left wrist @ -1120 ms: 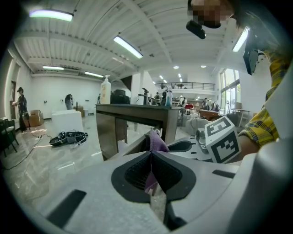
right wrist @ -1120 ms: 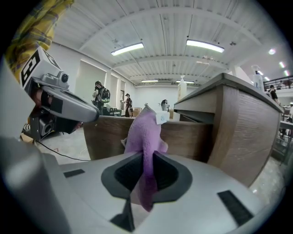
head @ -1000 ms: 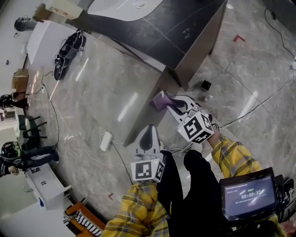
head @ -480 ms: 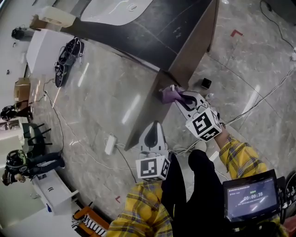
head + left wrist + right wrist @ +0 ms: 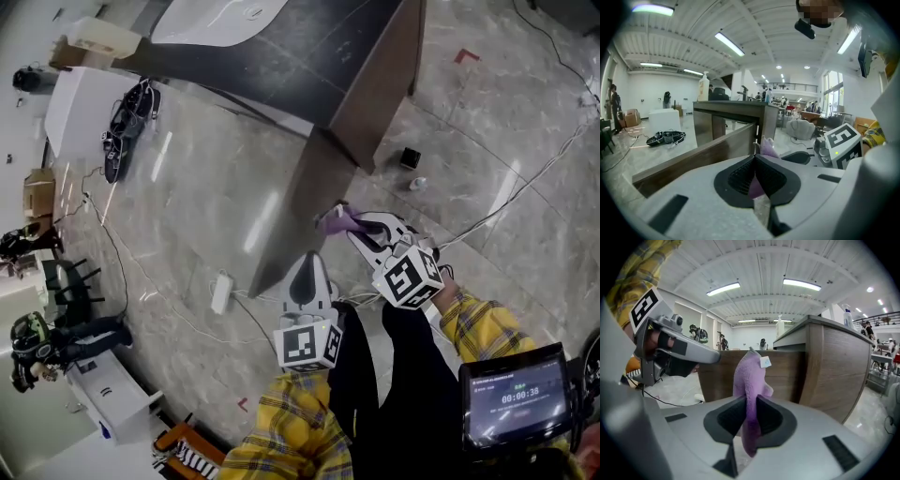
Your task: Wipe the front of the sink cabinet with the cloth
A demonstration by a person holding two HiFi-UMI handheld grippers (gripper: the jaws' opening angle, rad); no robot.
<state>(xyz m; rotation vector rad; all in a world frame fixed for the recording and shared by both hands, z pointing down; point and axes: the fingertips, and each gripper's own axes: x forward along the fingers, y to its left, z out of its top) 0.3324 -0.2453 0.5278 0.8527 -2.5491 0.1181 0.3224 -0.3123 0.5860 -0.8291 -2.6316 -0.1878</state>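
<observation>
The sink cabinet's wooden front (image 5: 295, 211) runs down from a dark countertop (image 5: 281, 66) with a white basin (image 5: 220, 14). My right gripper (image 5: 352, 223) is shut on a purple cloth (image 5: 336, 222), which it holds against the lower part of that front. In the right gripper view the cloth (image 5: 750, 380) stands up from between the jaws of the right gripper (image 5: 749, 416), with the wooden panel (image 5: 825, 366) just behind. My left gripper (image 5: 307, 261) hangs shut and empty a little below and left of the cloth. From the left gripper (image 5: 755, 176) the cloth (image 5: 768, 147) shows beyond the jaws.
Cables trail over the marble floor, with a white power strip (image 5: 218, 292) near the cabinet's foot. A small black cube (image 5: 409, 157) sits by the cabinet's side. A white table (image 5: 75, 103) and a bundle of black gear (image 5: 122, 122) lie at far left. A timer screen (image 5: 516, 398) is at lower right.
The right gripper and cloth first slid up toward the cabinet's upper corner, then came back down the wooden front. The left gripper has stayed in place, shut.
</observation>
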